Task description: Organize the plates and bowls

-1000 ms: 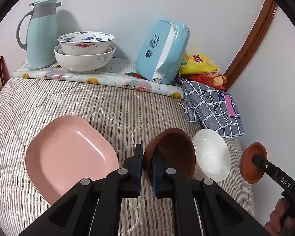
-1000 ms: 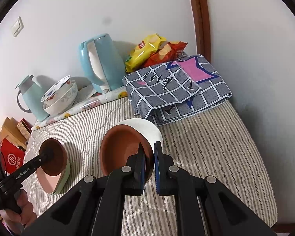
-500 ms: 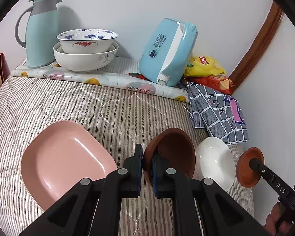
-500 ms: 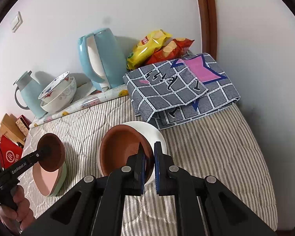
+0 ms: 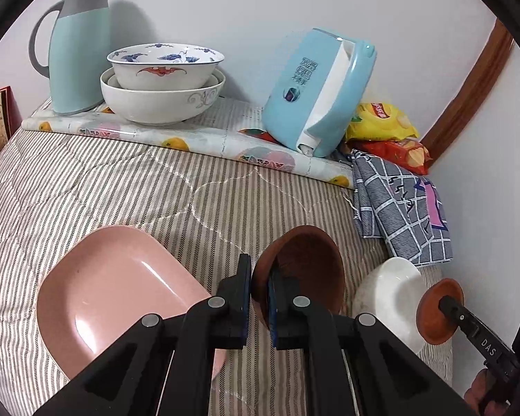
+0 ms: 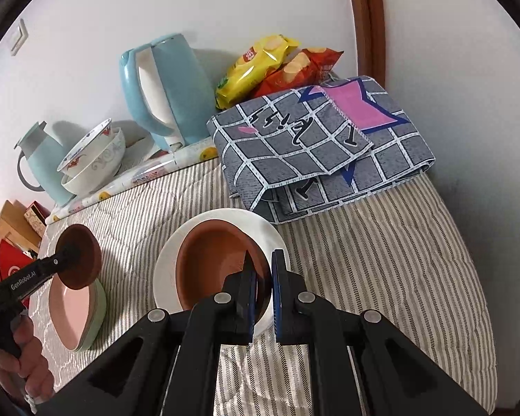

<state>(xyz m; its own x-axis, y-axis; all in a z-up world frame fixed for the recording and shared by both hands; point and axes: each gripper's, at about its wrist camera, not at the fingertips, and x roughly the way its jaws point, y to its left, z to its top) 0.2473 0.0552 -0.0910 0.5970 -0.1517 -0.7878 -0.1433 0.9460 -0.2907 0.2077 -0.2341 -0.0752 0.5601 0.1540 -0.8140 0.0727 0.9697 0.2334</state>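
Holding two brown bowls at once, one per gripper. My left gripper [image 5: 259, 293] is clamped on the rim of the dark brown bowl [image 5: 305, 270], bottom centre of the left wrist view, bowl tilted and lifted off the striped bedding [image 5: 128, 187]. My right gripper [image 6: 263, 284] is pinched on the near rim of the reddish brown bowl [image 6: 211, 263], lower centre of the right wrist view, directly over the white bowl [image 6: 270, 235]; can't tell if it's seated inside or just above.

Step in hand, I reckon: nesting bowls into one stack. R bowl goes into the white one first; next move calls for lowering it level so the rims line up, then letting go w/o dragging it sideways. After that the L bowl probably travels right to sit on top.

Relative positions: in the left wrist view the white bowl sits lower right of my L bowl, just beside it, w/ the pink plate [image 5: 114, 291] at lower left, partly under my fingers. In the right wrist view the pink plate lies on a pale green plate [image 6: 98, 315] at lower left, beneath the L bowl. Two patterned bowls [image 5: 163, 79] already nested at upper left by the teal jug [image 5: 79, 48].
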